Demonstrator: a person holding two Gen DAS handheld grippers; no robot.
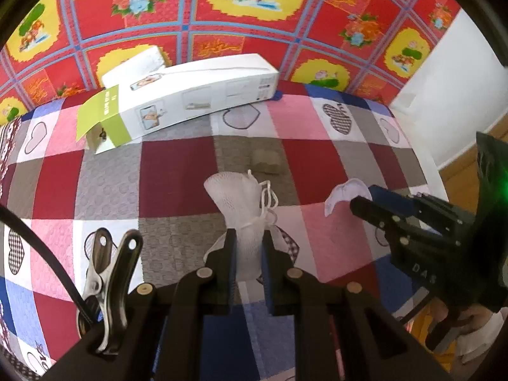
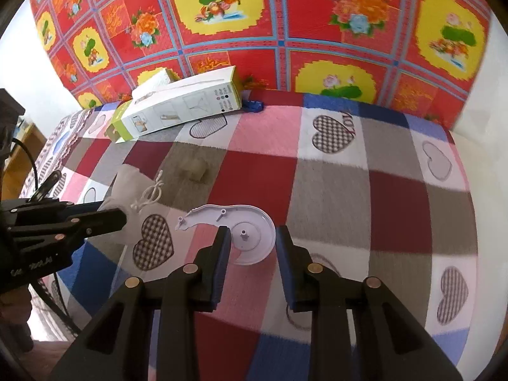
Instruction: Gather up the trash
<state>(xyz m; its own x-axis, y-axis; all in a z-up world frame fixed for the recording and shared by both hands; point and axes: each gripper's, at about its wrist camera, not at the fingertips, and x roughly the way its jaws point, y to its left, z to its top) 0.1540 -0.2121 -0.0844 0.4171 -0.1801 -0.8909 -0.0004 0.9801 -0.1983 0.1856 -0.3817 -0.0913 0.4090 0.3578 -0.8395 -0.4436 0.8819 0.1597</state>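
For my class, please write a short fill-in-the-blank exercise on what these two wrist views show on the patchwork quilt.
1. The left hand-held gripper is shut on a white mesh drawstring ____.
2. The right hand-held gripper is open around a white plastic ____-shaped housing piece.
3. The long white cardboard box has a ____ end flap.
4. The checked quilt is printed with ____ shapes.

Missing words: pouch; spiral; green; heart

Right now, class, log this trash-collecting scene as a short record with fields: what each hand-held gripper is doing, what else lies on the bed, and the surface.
left hand-held gripper: shut on white mesh pouch
right hand-held gripper: open, jaws either side of white plastic piece
other items: long white box, small tan block
surface: patchwork quilt
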